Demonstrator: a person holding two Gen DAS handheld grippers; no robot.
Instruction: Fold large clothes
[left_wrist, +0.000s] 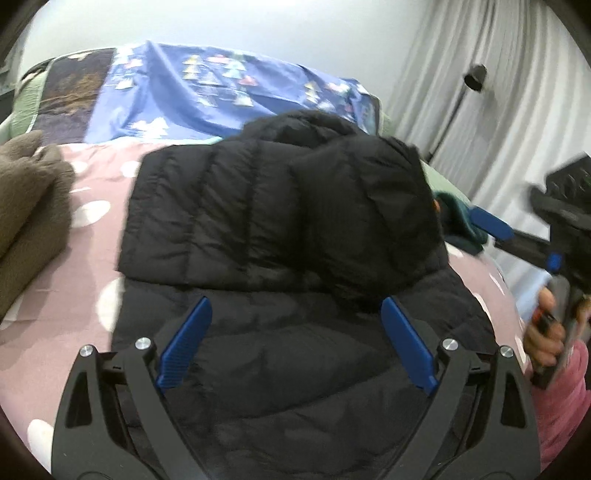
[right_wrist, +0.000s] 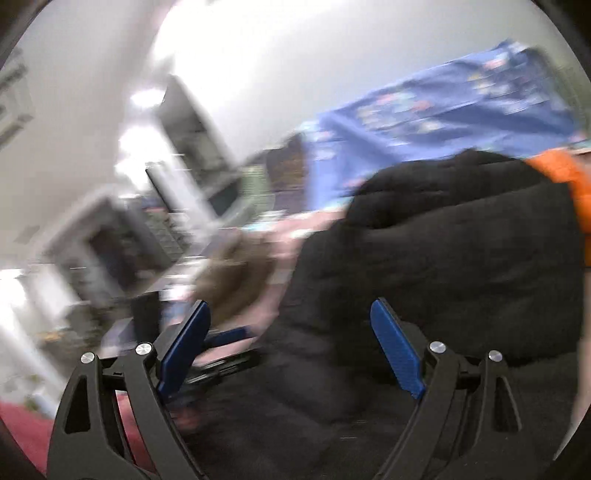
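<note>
A black quilted puffer jacket (left_wrist: 280, 221) lies on the pink dotted bedsheet (left_wrist: 66, 280), its upper part folded over the lower part, hood on the right. My left gripper (left_wrist: 295, 314) is open and empty just above the jacket's near half. My right gripper (right_wrist: 291, 317) is open and empty, over the jacket (right_wrist: 443, 266) in a blurred right wrist view; it also shows at the right edge of the left wrist view (left_wrist: 491, 221), beside the jacket. An orange lining or patch (right_wrist: 561, 173) shows at the jacket's far right.
A blue patterned blanket (left_wrist: 207, 96) covers the head of the bed. A brown fleece garment (left_wrist: 29, 206) lies at the left. A dark green cloth (left_wrist: 458, 221) lies right of the jacket. Grey curtains (left_wrist: 498, 92) hang on the right. Blurred furniture (right_wrist: 147, 221) stands left.
</note>
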